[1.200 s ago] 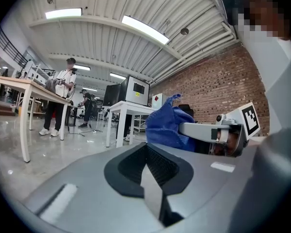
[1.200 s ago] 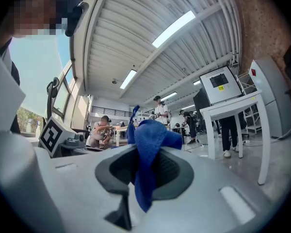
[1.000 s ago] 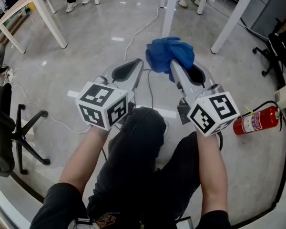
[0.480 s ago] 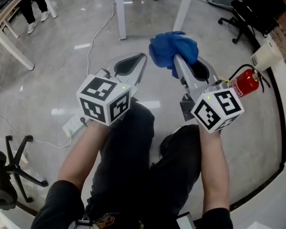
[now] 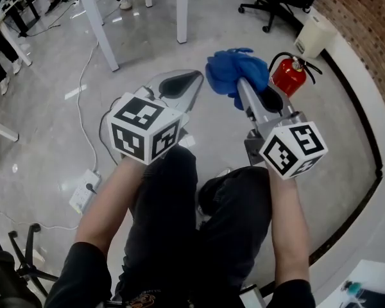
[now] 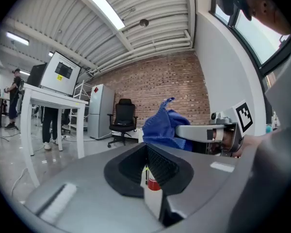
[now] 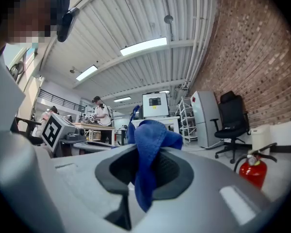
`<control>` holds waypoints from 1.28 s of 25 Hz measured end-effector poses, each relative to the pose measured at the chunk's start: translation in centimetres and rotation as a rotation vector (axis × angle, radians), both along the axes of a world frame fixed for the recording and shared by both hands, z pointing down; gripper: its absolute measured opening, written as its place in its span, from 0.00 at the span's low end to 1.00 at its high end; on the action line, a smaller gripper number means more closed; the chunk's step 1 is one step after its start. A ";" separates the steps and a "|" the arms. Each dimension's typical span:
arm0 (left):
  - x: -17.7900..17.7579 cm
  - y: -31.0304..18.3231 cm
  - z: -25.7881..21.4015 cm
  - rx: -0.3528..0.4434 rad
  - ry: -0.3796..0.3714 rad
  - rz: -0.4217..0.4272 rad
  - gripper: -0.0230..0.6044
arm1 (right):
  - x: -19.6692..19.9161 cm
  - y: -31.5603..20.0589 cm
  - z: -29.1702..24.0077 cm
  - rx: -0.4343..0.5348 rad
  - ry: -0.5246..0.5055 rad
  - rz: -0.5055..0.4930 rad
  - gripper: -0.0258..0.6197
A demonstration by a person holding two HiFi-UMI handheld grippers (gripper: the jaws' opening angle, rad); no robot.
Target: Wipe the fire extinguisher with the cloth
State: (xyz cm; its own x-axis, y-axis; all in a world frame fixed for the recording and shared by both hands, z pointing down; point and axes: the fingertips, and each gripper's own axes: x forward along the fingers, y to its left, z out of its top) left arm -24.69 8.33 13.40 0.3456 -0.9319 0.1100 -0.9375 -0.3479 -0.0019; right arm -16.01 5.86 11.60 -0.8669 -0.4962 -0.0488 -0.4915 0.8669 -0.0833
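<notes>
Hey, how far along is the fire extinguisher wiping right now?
Done: the right gripper has the blue cloth clamped in its jaws. In hand: that gripper points toward the red fire extinguisher standing by the brick wall. Left: all the wiping; cloth and extinguisher are apart. The left gripper is shut, empty.

Counted are a left gripper [image 5: 191, 85] and a right gripper [image 5: 247, 92], two in all; one cloth [image 5: 236, 72]; one extinguisher [image 5: 289, 76]; one power strip [image 5: 83, 194].
</notes>
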 end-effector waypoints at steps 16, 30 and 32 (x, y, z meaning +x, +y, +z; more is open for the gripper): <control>16.1 -3.1 -2.8 0.040 -0.020 0.305 0.04 | 17.9 -1.9 -1.1 0.016 -0.007 0.337 0.14; 19.1 -3.8 -2.7 0.040 -0.022 0.427 0.05 | 23.4 -1.2 0.0 0.027 0.112 0.498 0.14; 19.5 -4.4 -2.2 0.033 -0.025 0.440 0.05 | 24.0 -1.5 0.1 0.024 0.125 0.510 0.14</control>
